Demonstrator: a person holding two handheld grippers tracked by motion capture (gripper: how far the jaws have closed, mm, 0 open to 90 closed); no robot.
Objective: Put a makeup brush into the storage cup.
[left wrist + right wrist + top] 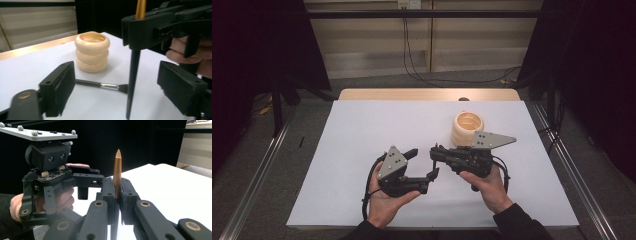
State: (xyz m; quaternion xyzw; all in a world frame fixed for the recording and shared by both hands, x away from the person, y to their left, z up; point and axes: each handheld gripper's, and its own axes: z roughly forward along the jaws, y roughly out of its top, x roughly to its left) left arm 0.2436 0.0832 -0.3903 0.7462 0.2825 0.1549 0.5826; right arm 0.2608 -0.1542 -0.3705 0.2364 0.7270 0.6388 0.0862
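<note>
The bench (362, 135) is the biggest thing. It is white and flat, and it fills the middle of the high view. A wooden strip runs along its far edge.

Next come the two hands at the bottom of the high view. The left gripper (421, 165) sits in the left hand, just left of the middle. In the left gripper view its two black jaws stand wide apart at the lower left and lower right of the frame. They hold nothing. The bench shows between them.

The right gripper (433, 152) sits in the right hand, just right of the middle, and points toward the left gripper. In the right gripper view its jaws are pressed tight together on a thin brush (117, 173). The brush stands straight up, its gold end pointing at the top of the frame. In the left gripper view its dark lower part hangs down the middle, between the left jaws but not touching them.

A cream holder (467, 128), shaped like three stacked rings, stands on the bench just above the right gripper in the high view.

A second brush (103, 85) lies flat on the bench in the left gripper view, low in the middle, in front of the holder.
</note>
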